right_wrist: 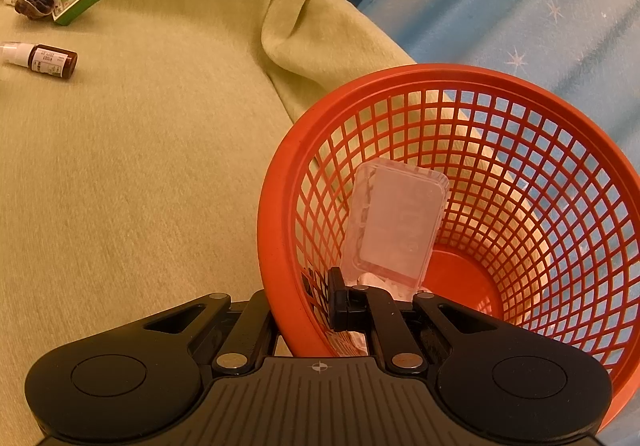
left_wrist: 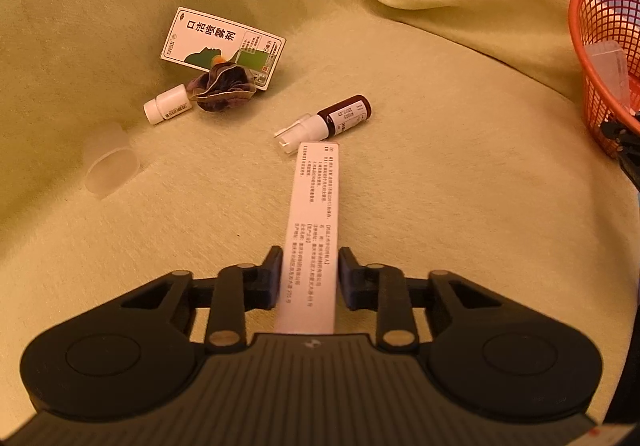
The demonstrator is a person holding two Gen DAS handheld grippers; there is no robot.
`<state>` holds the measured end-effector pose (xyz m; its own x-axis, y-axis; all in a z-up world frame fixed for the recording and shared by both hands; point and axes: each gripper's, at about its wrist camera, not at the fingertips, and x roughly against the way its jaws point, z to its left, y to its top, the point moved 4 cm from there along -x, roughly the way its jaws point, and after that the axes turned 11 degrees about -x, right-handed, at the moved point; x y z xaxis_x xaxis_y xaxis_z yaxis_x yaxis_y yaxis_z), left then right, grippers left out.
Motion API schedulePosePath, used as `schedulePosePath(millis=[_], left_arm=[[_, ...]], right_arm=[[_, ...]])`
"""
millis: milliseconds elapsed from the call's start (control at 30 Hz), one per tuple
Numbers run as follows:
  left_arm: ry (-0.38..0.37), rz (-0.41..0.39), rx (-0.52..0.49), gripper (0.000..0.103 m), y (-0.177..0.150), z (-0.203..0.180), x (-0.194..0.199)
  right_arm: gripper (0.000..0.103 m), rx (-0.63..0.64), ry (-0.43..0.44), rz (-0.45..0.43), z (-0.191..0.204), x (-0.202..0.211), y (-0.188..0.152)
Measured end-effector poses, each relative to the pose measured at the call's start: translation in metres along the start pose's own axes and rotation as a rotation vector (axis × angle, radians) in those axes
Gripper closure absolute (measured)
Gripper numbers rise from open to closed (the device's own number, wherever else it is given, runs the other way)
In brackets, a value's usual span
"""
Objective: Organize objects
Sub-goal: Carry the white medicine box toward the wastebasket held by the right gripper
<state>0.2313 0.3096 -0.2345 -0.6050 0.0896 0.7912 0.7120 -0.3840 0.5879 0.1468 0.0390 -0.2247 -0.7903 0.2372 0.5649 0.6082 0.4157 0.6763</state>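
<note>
Two grippers | L gripper (left_wrist: 308,274) fingers pinching long white box (left_wrist: 314,221) above blanket (left_wrist: 440,205) | R gripper (right_wrist: 344,302) fingers pressed on basket (right_wrist: 280,205) rim at blanket's right edge | I'd carry box level, release inside.

It looks like a home: a soft yellow-green blanket (left_wrist: 400,173) covers the surface, small medicine items lie on it, and beside the orange basket (right_wrist: 280,205) hangs a blue star-patterned curtain (right_wrist: 520,5).
</note>
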Motion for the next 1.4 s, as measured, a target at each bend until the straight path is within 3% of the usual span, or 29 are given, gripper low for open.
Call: schedulePosePath(millis=[767, 1400], left_arm=[[0.006, -0.072, -0.022, 0.082, 0.007, 0.006, 0.031], [-0.125, -0.192, -0.150, 0.082, 0.062, -0.024, 0.062]], right_arm=[[0.100, -0.004, 0.002, -0.001, -0.001, 0.001, -0.001], [0.100, 0.002, 0.002, -0.001, -0.001, 0.000, -0.001]])
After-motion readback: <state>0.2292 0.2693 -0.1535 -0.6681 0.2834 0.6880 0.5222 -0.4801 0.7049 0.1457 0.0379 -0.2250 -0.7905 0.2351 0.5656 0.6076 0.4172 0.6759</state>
